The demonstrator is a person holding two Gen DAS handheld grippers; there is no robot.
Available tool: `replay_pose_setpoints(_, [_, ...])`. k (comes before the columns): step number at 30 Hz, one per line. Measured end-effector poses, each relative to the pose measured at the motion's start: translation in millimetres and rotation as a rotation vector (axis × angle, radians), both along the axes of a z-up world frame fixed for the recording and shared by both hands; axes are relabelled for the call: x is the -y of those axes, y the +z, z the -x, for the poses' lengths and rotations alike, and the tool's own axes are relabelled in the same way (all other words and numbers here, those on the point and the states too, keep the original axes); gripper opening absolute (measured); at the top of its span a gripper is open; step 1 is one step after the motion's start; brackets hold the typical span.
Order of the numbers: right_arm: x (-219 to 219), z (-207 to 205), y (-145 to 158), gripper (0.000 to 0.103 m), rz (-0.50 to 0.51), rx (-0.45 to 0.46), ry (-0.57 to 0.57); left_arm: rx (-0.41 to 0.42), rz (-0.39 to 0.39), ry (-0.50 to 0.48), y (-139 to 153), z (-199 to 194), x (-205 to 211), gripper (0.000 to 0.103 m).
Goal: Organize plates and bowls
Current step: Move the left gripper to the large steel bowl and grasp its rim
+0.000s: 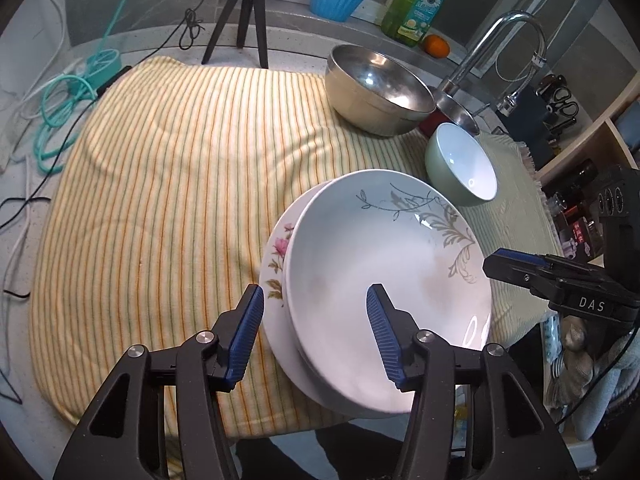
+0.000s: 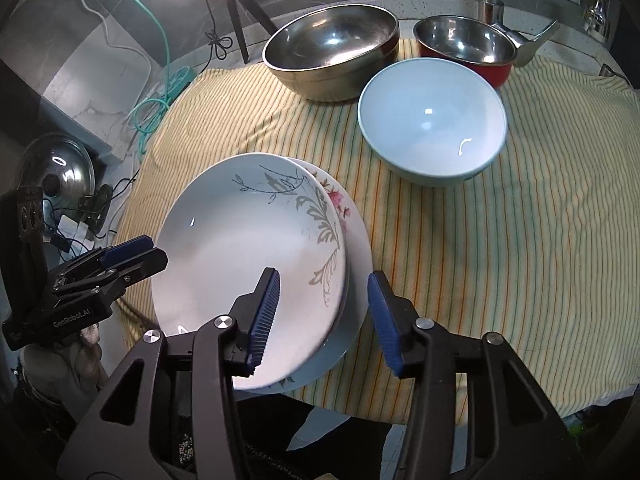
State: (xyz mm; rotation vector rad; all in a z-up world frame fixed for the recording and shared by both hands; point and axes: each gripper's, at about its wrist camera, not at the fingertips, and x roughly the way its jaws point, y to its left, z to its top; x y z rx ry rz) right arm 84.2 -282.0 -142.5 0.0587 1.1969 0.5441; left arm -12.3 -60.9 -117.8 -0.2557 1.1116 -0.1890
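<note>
Striped cloth (image 1: pixel 160 168) covers the counter; lower centre, the leaf-patterned plate (image 1: pixel 384 280) sits nested on the flowered plate (image 1: pixel 276 256). Left gripper (image 1: pixel 316 336) and right gripper (image 2: pixel 324 312) straddle opposite rims, fingers part-open, gripping nothing, apparently stacking done.

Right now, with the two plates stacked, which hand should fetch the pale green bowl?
Probably the right. Both tongs, left and right, stand open around the plates' rims, holding nothing. The pale green bowl sits on the right tongs' side of the stack, across open cloth.
</note>
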Motion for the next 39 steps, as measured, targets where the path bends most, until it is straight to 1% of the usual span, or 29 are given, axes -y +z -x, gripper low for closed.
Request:
replay_pose_setpoints(2, [1,-1,1,0.048,-0.007,-0.001,-0.006,0.002,0.008,0.005,1,-1,-2,0.053])
replay_pose_setpoints(4, [4,-2,2,0.053,-0.020,0.000,-0.016,0.004,0.018,0.011,2,-1,-4,0.053])
replay_pose_setpoints(6, [7,-1,6,0.061,-0.045,0.007,-0.028,0.005,0.023,0.022,4,-2,-6,0.053])
replay_pose_setpoints(8, [11,-2,12,0.065,-0.068,0.020,-0.039,0.006,0.033,0.033,5,-3,-10,0.053])
replay_pose_setpoints(10, [14,-4,18,0.069,-0.085,0.036,-0.048,0.005,0.039,0.047,6,-5,-15,0.060])
replay_pose_setpoints(12, [16,-6,24,0.071,-0.096,0.051,-0.056,0.004,0.049,0.060,7,-7,-19,0.061])
replay_pose_setpoints(19, [25,-25,43,0.072,-0.110,0.088,-0.084,0.020,0.057,0.099,18,-24,-31,0.061])
replay_pose_setpoints(22, [28,-37,54,0.072,-0.116,0.117,-0.092,0.047,0.050,0.091,26,-35,-31,0.061])
replay_pose_setpoints(25, [30,-51,65,0.072,-0.125,0.148,-0.100,0.071,0.061,0.083,34,-46,-29,0.061])
replay_pose_setpoints(28, [32,-66,72,0.072,-0.149,0.156,-0.111,0.084,0.078,0.076,38,-59,-26,0.061])
replay_pose_setpoints(33, [32,-94,73,0.072,-0.171,0.144,-0.116,0.092,0.101,0.071,39,-84,-19,0.061])
replay_pose_setpoints(39, [32,-129,60,0.072,-0.213,0.078,-0.133,0.090,0.140,0.066,38,-117,-13,0.061])
